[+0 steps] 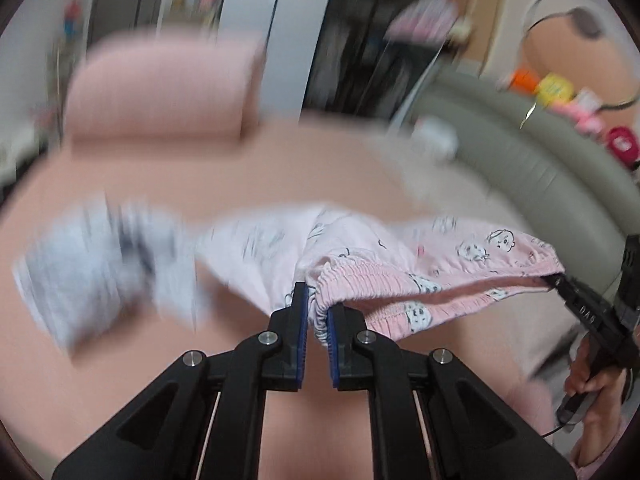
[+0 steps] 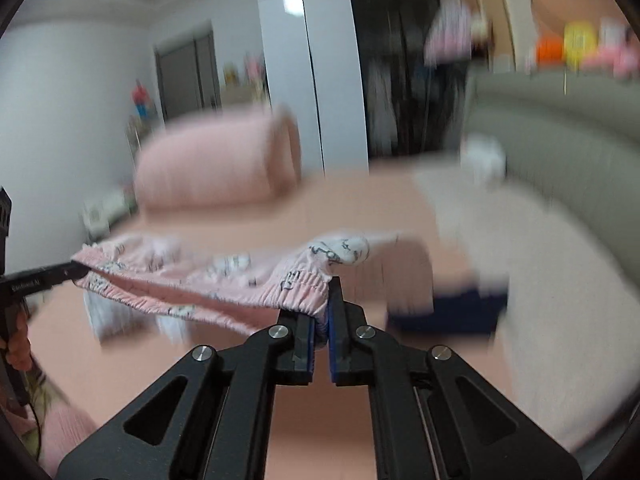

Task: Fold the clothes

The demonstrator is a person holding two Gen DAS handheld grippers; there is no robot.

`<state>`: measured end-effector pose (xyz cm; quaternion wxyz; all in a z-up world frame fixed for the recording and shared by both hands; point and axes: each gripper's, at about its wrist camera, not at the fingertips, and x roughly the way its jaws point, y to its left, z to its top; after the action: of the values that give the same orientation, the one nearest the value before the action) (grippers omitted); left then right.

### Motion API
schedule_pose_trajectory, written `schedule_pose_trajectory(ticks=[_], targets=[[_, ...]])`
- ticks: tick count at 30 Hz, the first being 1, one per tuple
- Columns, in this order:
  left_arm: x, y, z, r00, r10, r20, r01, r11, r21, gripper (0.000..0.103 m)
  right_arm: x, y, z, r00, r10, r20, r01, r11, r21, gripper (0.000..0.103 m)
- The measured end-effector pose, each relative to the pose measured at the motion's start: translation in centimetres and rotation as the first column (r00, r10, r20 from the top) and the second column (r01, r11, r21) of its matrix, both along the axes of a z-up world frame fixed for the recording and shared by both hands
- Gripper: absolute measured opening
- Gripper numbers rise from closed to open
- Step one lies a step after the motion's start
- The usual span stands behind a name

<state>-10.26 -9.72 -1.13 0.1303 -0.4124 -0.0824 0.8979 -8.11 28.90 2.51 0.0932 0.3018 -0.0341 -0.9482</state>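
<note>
two grippers, left gripper (image 1: pixel 316 312) jaws pinching pink shorts (image 1: pixel 440 264) waistband, right gripper (image 2: pixel 326 308) jaws likewise

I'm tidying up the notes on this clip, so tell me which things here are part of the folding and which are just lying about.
Part of the folding:
pink printed shorts
left claw, shut on the waistband
right claw, shut on the waistband

Lying about:
pink pillow
white patterned garment
dark blue cloth
grey headboard

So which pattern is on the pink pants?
Cartoon faces on the pants; clearest in the left wrist view.
</note>
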Motion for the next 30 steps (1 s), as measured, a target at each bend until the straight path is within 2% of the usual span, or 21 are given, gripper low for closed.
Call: schedule_pose_trajectory(ticks=[2, 5, 6, 7, 12, 16, 19, 22, 24, 25, 27, 28, 30], targets=[[0.2, 0.4, -7.1, 0.989, 0.011, 0.147, -0.008, 1.0, -0.017, 0.009, -0.1, 0.1, -6.5, 0.989, -0.015, 0.148, 0.014, 1.0, 0.007, 0.003], [1.2, 1.4, -16.1, 0.946, 0.024, 0.324, 0.001, 0.997, -0.075, 0.009, -0.4, 0.4, -16.3, 0.931, -0.038, 0.362, 0.033, 0.999, 0.021, 0.003], [1.7, 1.7, -17.5, 0.945, 0.027, 0.326, 0.004, 0.995, -0.095, 0.009, -0.4, 0.4, -19.6, 0.902, -0.046, 0.43, 0.038, 0.999, 0.027, 0.003], [2.3, 2.0, -18.0, 0.954, 0.029, 0.299, 0.006, 0.993, -0.116, 0.009, -0.4, 0.5, -21.3, 0.886, -0.05, 0.46, 0.04, 0.999, 0.033, 0.003], [3.8, 2.0, -17.2, 0.969, 0.055, 0.242, -0.025, 0.992, -0.122, 0.009, 0.2, 0.7, -20.9, 0.903, -0.051, 0.426, 0.028, 0.998, 0.06, 0.003], [4.7, 2.2, -15.8, 0.978, 0.046, 0.202, -0.014, 0.987, -0.157, 0.009, 1.8, 0.6, -19.6, 0.912, -0.034, 0.408, 0.025, 0.999, 0.027, 0.003], [4.6, 2.4, -14.9, 0.979, 0.029, 0.203, 0.005, 0.986, -0.165, 0.009, 1.8, 0.5, -18.5, 0.916, -0.027, 0.399, 0.022, 1.0, 0.019, 0.003], [5.0, 2.3, -15.4, 0.971, 0.016, 0.24, 0.022, 0.988, -0.156, 0.01, 2.0, 0.5, -18.9, 0.898, -0.03, 0.44, 0.015, 0.999, 0.038, 0.003], [4.7, 2.0, -17.1, 0.942, -0.007, 0.335, 0.04, 0.995, -0.09, 0.021, 2.2, 0.5, -20.3, 0.852, -0.037, 0.522, -0.008, 0.997, 0.083, 0.005], [4.6, 1.5, -17.9, 0.927, -0.011, 0.375, 0.03, 0.999, -0.043, 0.022, 2.2, 0.6, -20.5, 0.838, -0.04, 0.543, -0.015, 0.995, 0.096, 0.005], [4.8, 0.1, -17.4, 0.928, -0.01, 0.372, -0.007, 0.999, 0.047, 0.022, 2.2, 0.6, -19.7, 0.848, -0.042, 0.528, -0.01, 0.995, 0.095, 0.007], [4.9, -0.3, -16.6, 0.936, -0.011, 0.351, -0.014, 0.998, 0.067, 0.023, 2.3, 0.6, -19.0, 0.859, -0.041, 0.511, -0.011, 0.995, 0.098, 0.012], [5.1, -0.6, -14.8, 0.955, -0.012, 0.296, -0.008, 0.998, 0.067, 0.032, 2.9, 0.3, -17.3, 0.89, -0.034, 0.455, -0.02, 0.993, 0.114, 0.027]])
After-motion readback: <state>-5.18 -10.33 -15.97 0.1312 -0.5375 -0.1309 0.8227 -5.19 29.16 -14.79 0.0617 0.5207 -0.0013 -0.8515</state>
